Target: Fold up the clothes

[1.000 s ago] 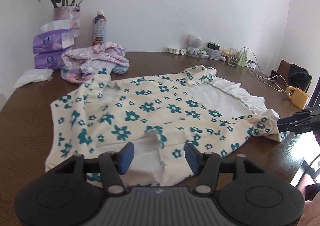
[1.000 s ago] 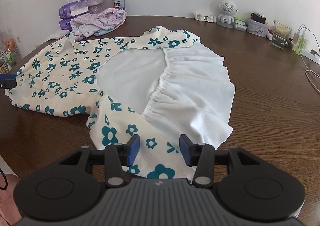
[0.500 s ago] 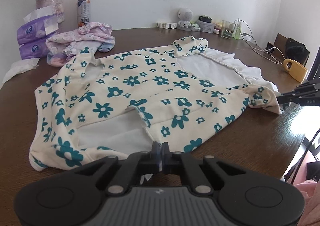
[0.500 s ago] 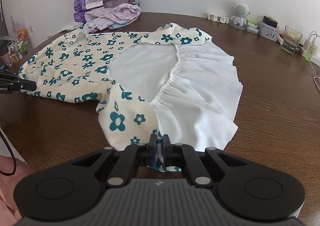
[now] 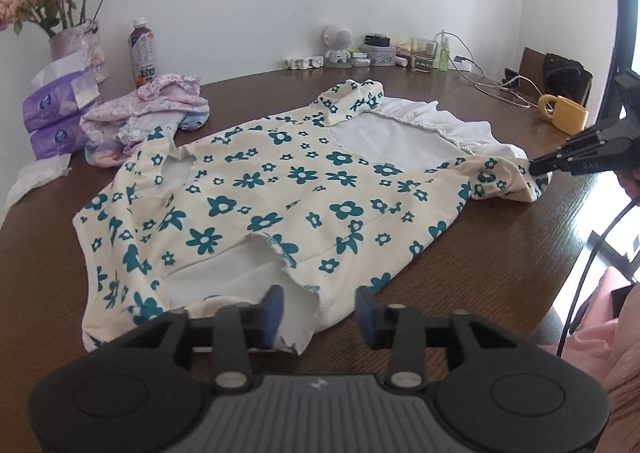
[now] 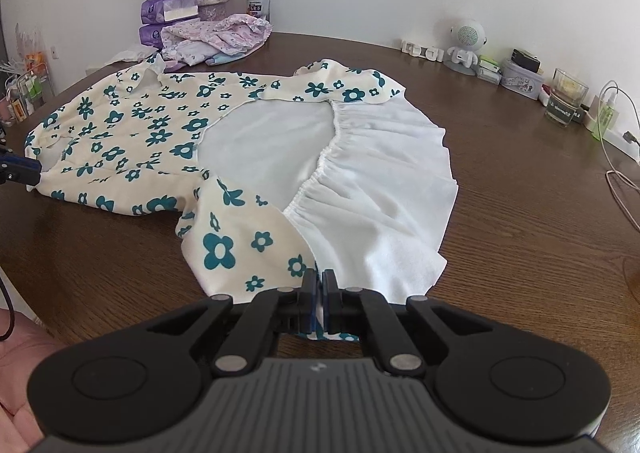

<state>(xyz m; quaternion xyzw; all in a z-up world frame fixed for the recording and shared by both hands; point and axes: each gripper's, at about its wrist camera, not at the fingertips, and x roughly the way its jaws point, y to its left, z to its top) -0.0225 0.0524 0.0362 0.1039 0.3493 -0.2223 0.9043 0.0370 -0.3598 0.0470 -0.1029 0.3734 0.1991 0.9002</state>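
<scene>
The brown tabletop (image 6: 540,237) carries a cream dress (image 5: 280,189) with teal flowers and a white skirt part, spread flat across its middle. In the left wrist view a pile of pink clothes (image 5: 148,113) sits at 10 o'clock of the dress, with tissue packs (image 5: 52,121), a vase (image 5: 78,49) and a bottle (image 5: 143,57) behind it. A yellow mug (image 5: 562,115) stands at 2 o'clock.

The right hand-held gripper (image 6: 319,293) is clamped on the dress's near sleeve edge, its jaws pressed together on the cloth. The left hand-held gripper (image 5: 318,311) is opening; the dress's hem lies between its blue pads (image 5: 272,309), which stand apart from it.
</scene>
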